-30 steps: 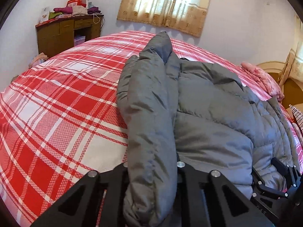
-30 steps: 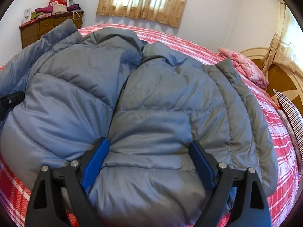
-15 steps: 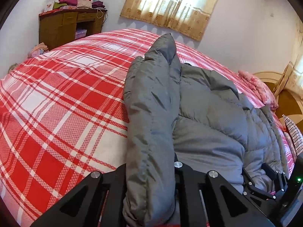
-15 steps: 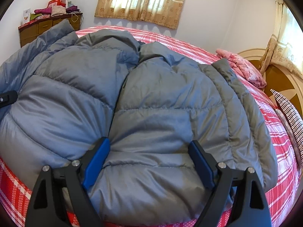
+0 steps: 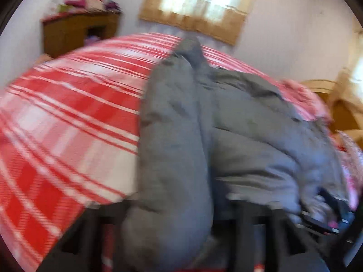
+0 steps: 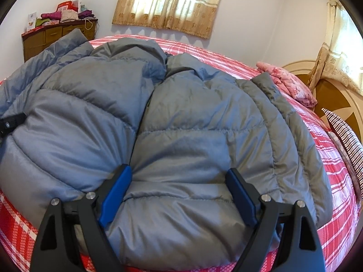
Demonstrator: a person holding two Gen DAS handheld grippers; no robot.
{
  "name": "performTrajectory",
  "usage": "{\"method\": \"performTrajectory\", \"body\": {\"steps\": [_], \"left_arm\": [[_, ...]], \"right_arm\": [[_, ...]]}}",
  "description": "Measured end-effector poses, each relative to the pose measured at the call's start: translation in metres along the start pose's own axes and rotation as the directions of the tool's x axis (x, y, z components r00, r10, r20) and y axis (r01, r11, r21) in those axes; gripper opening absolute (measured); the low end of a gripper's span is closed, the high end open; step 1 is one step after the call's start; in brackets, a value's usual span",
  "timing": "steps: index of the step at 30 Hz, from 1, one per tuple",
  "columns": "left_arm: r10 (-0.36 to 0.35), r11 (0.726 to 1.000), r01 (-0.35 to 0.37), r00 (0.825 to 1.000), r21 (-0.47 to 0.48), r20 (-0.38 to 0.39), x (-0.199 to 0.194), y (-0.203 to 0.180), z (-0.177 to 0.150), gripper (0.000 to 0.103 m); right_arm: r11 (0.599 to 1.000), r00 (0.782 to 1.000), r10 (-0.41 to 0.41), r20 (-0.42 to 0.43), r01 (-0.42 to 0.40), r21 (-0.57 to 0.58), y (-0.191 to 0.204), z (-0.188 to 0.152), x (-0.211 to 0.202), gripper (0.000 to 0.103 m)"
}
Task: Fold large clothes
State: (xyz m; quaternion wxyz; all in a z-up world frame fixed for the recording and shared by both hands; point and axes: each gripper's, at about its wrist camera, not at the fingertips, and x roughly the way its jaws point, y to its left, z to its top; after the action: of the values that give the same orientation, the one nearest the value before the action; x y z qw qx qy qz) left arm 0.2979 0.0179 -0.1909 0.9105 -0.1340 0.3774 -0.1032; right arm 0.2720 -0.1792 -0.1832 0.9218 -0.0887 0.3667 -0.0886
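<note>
The jacket (image 6: pixel 181 136) lies on the bed (image 6: pixel 335 181), long axis running straight ahead. Left hand-held gripper (image 5: pixel 172 226) pinches its sleeve (image 5: pixel 174 136); right hand-held gripper (image 6: pixel 179 195), spread, straddles the hem.

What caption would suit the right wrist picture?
Open tongs straddle the hem of a grey puffer jacket spread on a red plaid bed.

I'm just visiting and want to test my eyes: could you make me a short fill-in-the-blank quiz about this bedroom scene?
1. The puffy jacket is coloured ____.
2. It lies on a bed cover checked white and ____.
3. The right claw has its two pads spread ____ around the jacket's hem.
4. The left claw is clamped on the jacket's ____.

Missing words: grey; red; open; sleeve
</note>
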Motion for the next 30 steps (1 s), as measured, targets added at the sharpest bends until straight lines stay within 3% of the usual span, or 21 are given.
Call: {"method": "performTrajectory", "body": {"steps": [1,4,9,12,14,17,21,22,25,30], "left_arm": [[-0.001,1.000,0.001,1.000,0.008,0.003,0.000,-0.002,-0.001,0.016],[0.007,1.000,-0.007,1.000,-0.006,0.002,-0.006,0.001,0.001,0.008],[-0.018,0.999,0.019,1.000,-0.051,0.012,-0.028,0.014,0.007,0.007],[-0.012,0.997,0.013,1.000,-0.072,0.015,-0.041,0.026,0.010,0.007],[-0.003,0.997,0.006,0.999,-0.082,0.038,-0.058,0.032,0.018,0.006],[0.033,0.997,-0.028,0.996,-0.066,0.087,-0.082,0.035,0.030,0.006],[0.073,0.997,-0.072,0.982,-0.010,0.176,-0.111,0.017,0.050,0.006],[0.068,0.997,-0.074,0.977,0.018,0.204,-0.120,0.004,0.055,0.006],[0.047,0.990,-0.079,0.966,0.118,0.255,-0.133,-0.035,0.060,0.006],[-0.027,0.935,-0.082,0.953,0.345,0.300,-0.136,-0.134,0.056,0.006]], "right_arm": [[1.000,1.000,0.001,0.000,-0.001,0.000,0.000,0.000,0.000,0.088],[1.000,1.000,-0.006,-0.005,0.006,-0.007,0.003,0.002,-0.002,0.088],[0.999,1.000,-0.012,-0.003,0.012,-0.032,0.017,0.002,-0.012,0.086],[0.998,0.999,0.053,-0.002,-0.053,-0.032,0.021,0.003,-0.020,0.085],[0.989,0.989,0.146,0.007,-0.146,-0.011,0.014,0.006,-0.033,0.085],[0.986,0.985,0.160,0.065,-0.162,0.042,-0.015,0.010,-0.054,0.085],[0.975,0.992,0.100,0.083,-0.114,0.190,-0.086,0.013,-0.059,0.085],[0.969,0.995,0.072,0.067,-0.086,0.230,-0.106,0.011,-0.055,0.085],[0.955,1.000,0.015,-0.002,-0.014,0.296,-0.155,-0.002,-0.035,0.071],[0.918,0.995,-0.056,-0.088,0.086,0.386,-0.224,-0.037,-0.017,0.069]]}}
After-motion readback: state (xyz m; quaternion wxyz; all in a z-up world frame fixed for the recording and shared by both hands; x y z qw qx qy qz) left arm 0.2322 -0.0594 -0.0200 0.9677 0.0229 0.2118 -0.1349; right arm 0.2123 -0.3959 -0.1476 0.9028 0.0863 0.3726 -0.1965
